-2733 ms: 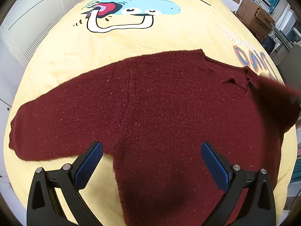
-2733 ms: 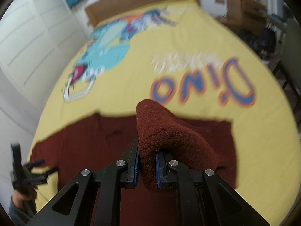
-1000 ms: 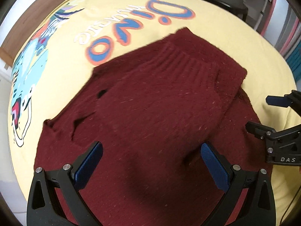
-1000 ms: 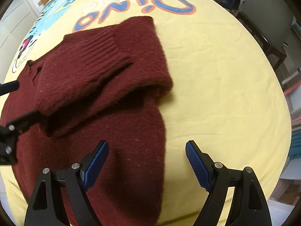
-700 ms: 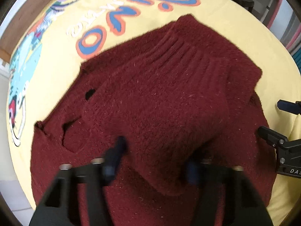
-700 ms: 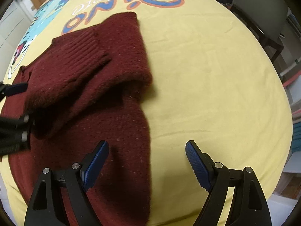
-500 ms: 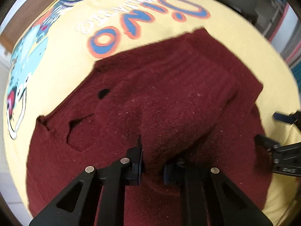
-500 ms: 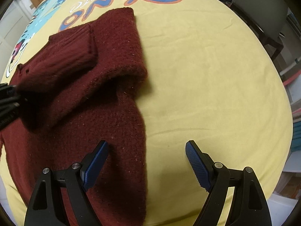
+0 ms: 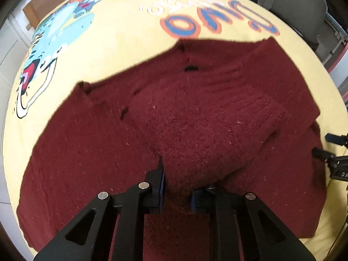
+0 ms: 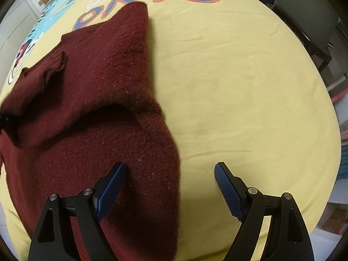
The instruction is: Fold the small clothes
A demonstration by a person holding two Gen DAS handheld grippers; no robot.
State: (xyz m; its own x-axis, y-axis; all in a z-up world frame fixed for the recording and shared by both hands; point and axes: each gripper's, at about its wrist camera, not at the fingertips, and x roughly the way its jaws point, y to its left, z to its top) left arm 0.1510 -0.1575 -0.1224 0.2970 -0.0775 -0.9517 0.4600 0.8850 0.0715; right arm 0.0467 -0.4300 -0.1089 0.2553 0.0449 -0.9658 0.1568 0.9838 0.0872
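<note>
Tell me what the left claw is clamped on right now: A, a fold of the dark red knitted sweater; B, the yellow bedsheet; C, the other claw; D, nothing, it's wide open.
A: the left claw has its blue pads pinched on a raised fold of the dark red knitted sweater, which lies on the yellow cartoon-print bedsheet.

A home bedroom is indicated: a bed [image 10: 239,76] is covered by a yellow cartoon-dinosaur sheet [image 9: 121,50], a wooden headboard [image 9: 43,4] is seen beyond, and white cupboard doors [image 9: 8,50] are seen alongside.
</note>
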